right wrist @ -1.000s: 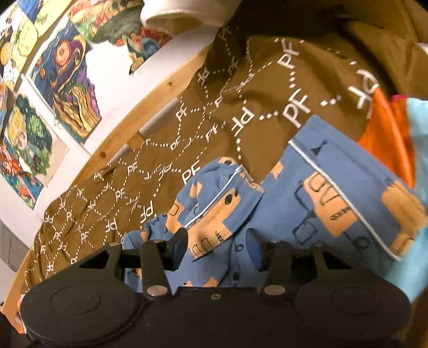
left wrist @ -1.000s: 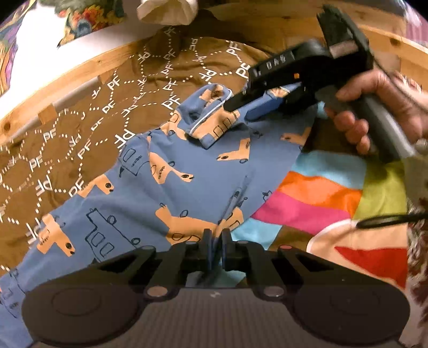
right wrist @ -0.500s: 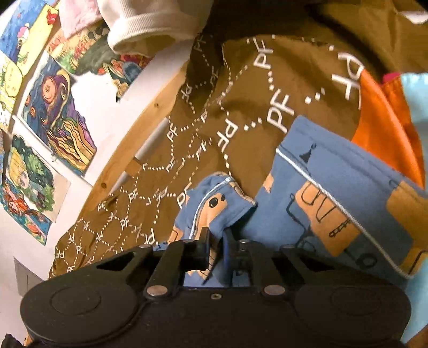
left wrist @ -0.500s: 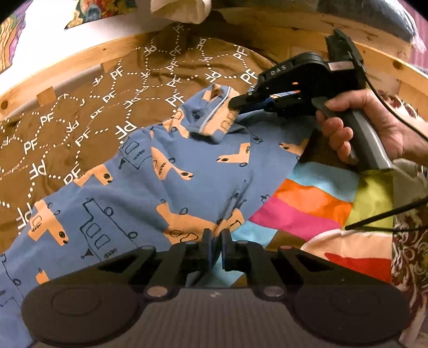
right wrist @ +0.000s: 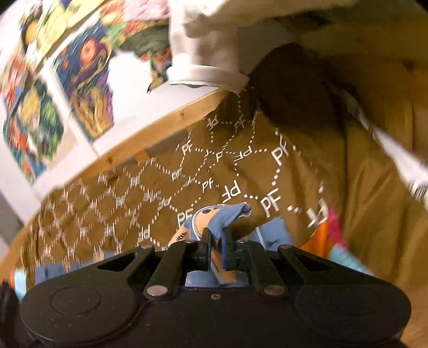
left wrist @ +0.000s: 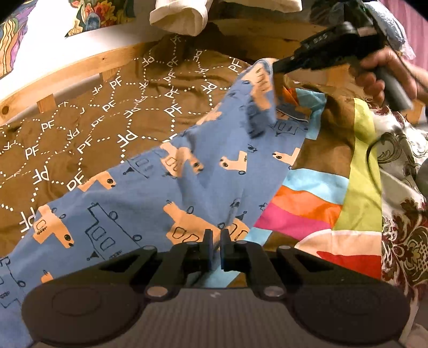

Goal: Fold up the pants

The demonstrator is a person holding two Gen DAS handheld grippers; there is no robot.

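The blue pants [left wrist: 149, 192] with tan vehicle prints lie across a brown "PF" blanket [left wrist: 80, 128] and a striped quilt [left wrist: 315, 198]. My left gripper [left wrist: 216, 238] is shut on the near edge of the pants. My right gripper [right wrist: 216, 235] is shut on a bunched, white-piped corner of the pants [right wrist: 222, 214] and holds it raised off the bed. In the left wrist view the right gripper [left wrist: 278, 64] is at the upper right, with the blue cloth hanging from it.
A wooden bed rail [left wrist: 67, 69] runs along the far side, with a white wall and colourful pictures [right wrist: 53, 88] behind. A white garment [left wrist: 179, 16] hangs over the rail. A floral cloth [left wrist: 401, 214] lies at the right.
My right gripper has shut on the corner of the pants and lifted it up and to the right. The left gripper has kept its hold on the near edge.
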